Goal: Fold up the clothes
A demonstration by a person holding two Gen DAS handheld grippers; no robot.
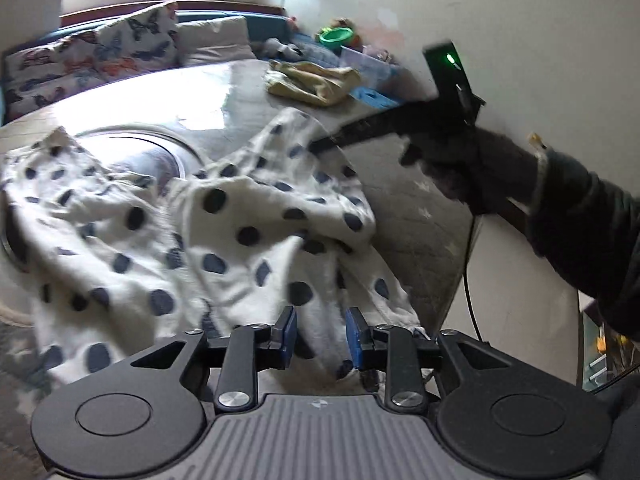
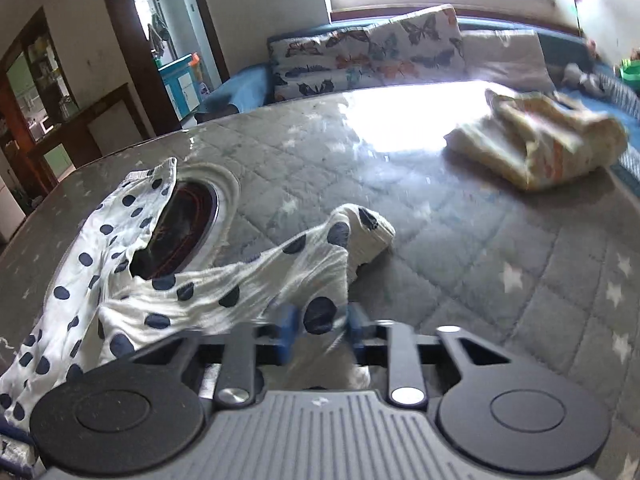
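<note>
A white garment with dark blue polka dots point(image 1: 208, 232) lies crumpled across the grey quilted table cover point(image 1: 404, 200). My left gripper point(image 1: 321, 336) has its blue pads apart with a fold of the garment lying between them. My right gripper point(image 2: 322, 328) is shut on an edge of the same garment point(image 2: 200, 292) and holds it lifted above the table. In the left wrist view the right gripper point(image 1: 320, 144) shows from outside, clamped on the cloth's upper edge, held by a gloved hand point(image 1: 480, 172).
A folded yellow garment point(image 2: 540, 140) lies at the table's far right, also in the left wrist view point(image 1: 316, 80). A round cooktop inset point(image 2: 188, 224) sits under the dotted cloth. Butterfly cushions point(image 2: 372, 56), a sofa and toys are behind the table point(image 2: 500, 248).
</note>
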